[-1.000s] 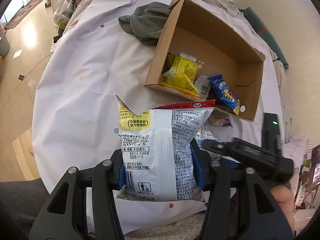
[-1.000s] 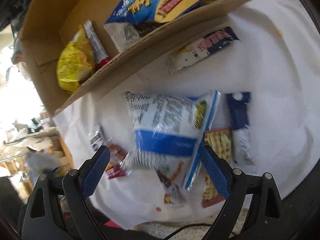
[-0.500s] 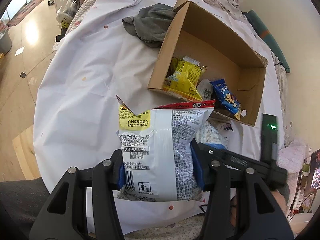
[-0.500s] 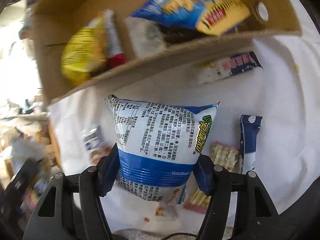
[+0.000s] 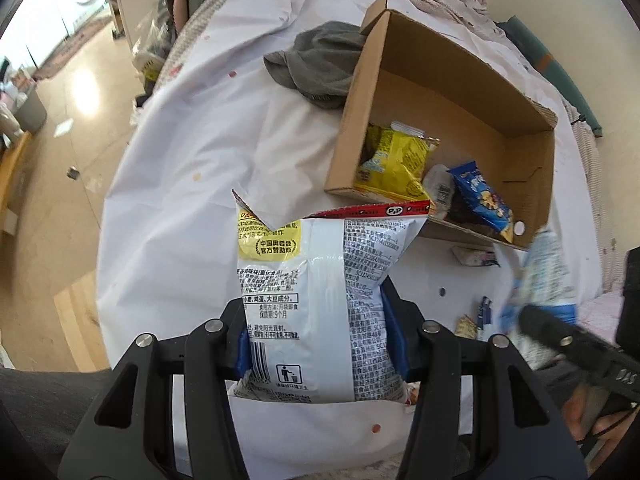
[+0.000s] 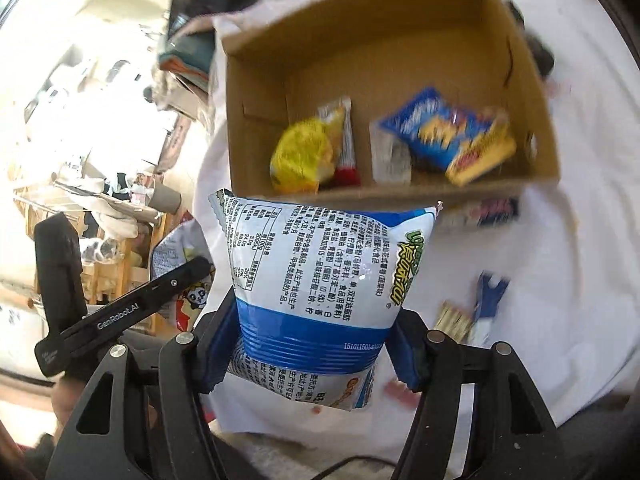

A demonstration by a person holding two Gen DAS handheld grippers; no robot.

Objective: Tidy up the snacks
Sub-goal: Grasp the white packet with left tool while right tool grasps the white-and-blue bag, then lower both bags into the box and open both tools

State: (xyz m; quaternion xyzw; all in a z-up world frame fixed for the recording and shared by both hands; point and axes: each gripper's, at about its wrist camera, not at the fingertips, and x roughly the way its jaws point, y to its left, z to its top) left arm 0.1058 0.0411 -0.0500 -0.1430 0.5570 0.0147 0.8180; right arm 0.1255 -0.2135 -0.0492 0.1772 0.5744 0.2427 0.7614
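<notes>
Two tongs each grip one bag – right tongs (image 6: 316, 344), holding the blue-banded bag (image 6: 320, 284), sit nearer the cardboard box (image 6: 384, 60) ahead.

Ahead of the fingers (image 5: 394, 332), a worktop under a white spotted sheet (image 5: 208, 152) carries an open cardboard box (image 5: 544, 168), a grey cloth (image 5: 320, 68) against its far-left corner, and a few small snack packets (image 6: 490, 296) lying loose right of the fingers.

left gripper (image 5: 322, 344): black frame; blue pads; silver screws | right gripper (image 6: 316, 344): same
</notes>
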